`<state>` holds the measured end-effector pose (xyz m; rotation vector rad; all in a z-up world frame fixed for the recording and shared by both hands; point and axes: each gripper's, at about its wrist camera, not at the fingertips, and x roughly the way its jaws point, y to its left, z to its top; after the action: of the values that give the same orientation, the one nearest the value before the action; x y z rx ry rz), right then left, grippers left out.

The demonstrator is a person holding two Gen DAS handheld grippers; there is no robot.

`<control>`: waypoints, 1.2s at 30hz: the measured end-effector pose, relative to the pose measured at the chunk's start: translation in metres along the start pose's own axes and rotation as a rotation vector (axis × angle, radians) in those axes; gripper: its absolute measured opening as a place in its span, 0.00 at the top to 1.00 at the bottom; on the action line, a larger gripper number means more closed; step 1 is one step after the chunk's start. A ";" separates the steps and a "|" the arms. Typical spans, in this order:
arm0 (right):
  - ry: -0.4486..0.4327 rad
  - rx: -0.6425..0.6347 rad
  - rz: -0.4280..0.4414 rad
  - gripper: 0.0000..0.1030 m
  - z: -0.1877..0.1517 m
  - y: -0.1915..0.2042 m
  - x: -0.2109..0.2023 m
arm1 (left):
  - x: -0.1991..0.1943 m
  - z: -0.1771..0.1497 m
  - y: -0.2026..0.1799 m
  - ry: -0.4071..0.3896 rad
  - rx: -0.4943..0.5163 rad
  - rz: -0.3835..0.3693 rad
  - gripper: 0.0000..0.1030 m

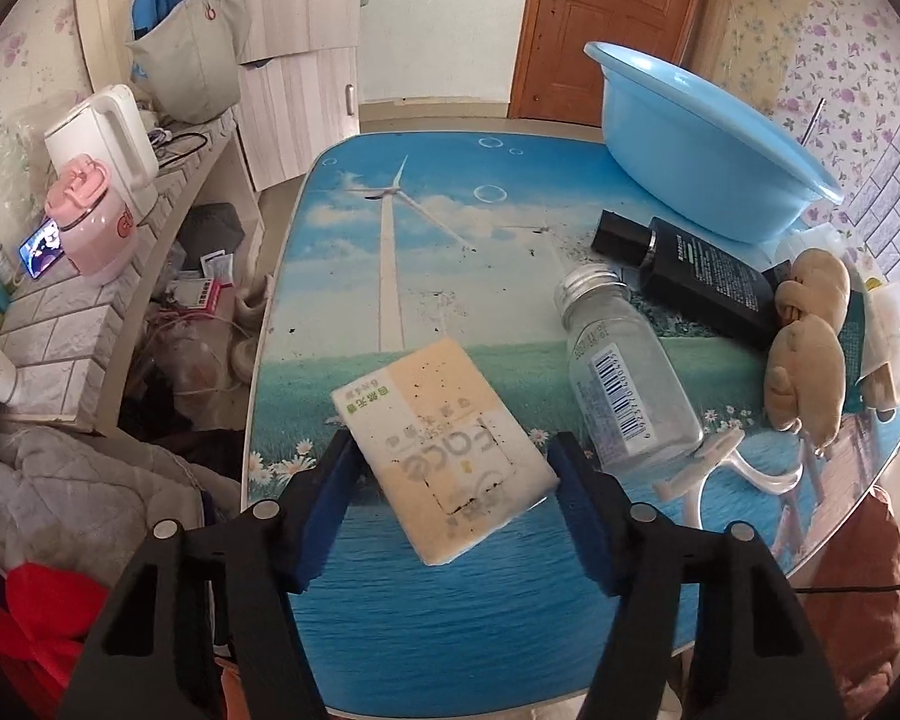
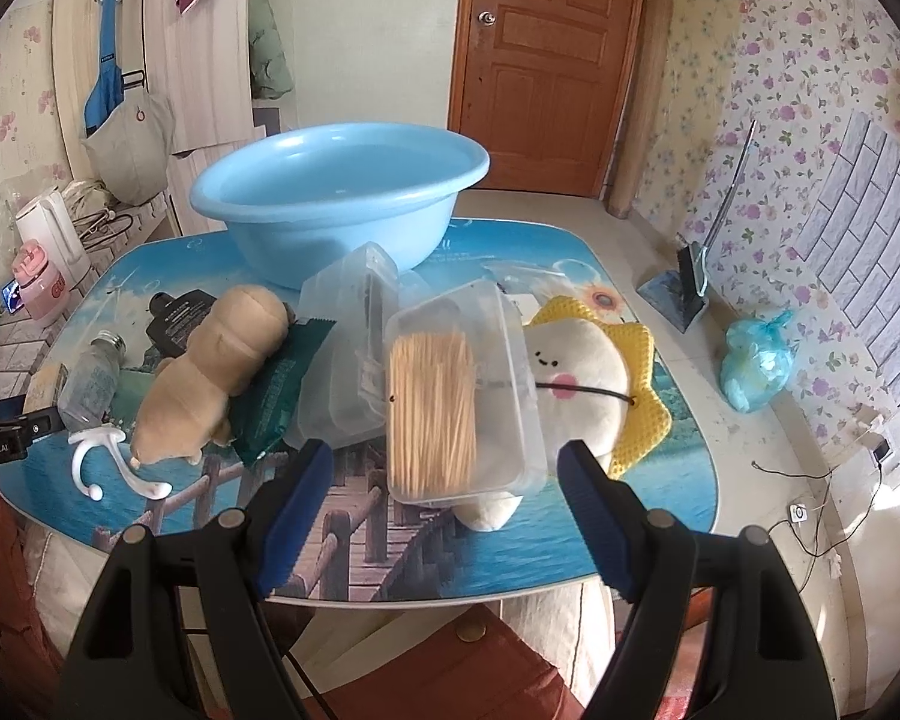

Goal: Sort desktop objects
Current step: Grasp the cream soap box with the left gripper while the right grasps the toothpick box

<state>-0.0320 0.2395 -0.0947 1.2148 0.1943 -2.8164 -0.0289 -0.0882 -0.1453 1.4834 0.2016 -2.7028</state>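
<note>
**Tissue pack between left fingers, toothpick box ahead of right**

The left gripper is spread, its fingers flanking the tissue pack on the desk; the pack's long axis runs diagonally across the gap, with no visible contact. The right gripper is also released, the clear toothpick box just ahead, tilted on a plush. The blue basin behind looks empty.
</note>
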 end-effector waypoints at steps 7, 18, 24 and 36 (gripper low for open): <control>-0.005 -0.030 -0.057 0.24 -0.001 0.000 0.007 | -0.004 -0.005 0.008 -0.010 0.001 -0.010 0.39; -0.004 -0.188 -0.188 0.28 -0.005 0.024 0.031 | 0.001 -0.006 0.003 -0.029 0.041 0.052 0.36; -0.026 -0.164 -0.142 0.39 -0.005 0.019 0.026 | 0.001 -0.001 0.003 -0.024 0.041 0.045 0.46; -0.110 0.030 0.052 0.41 0.011 -0.014 -0.005 | -0.039 0.020 -0.007 -0.130 0.047 -0.018 0.47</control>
<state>-0.0384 0.2514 -0.0824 1.0503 0.1124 -2.8412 -0.0254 -0.0847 -0.1012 1.3168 0.1474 -2.8240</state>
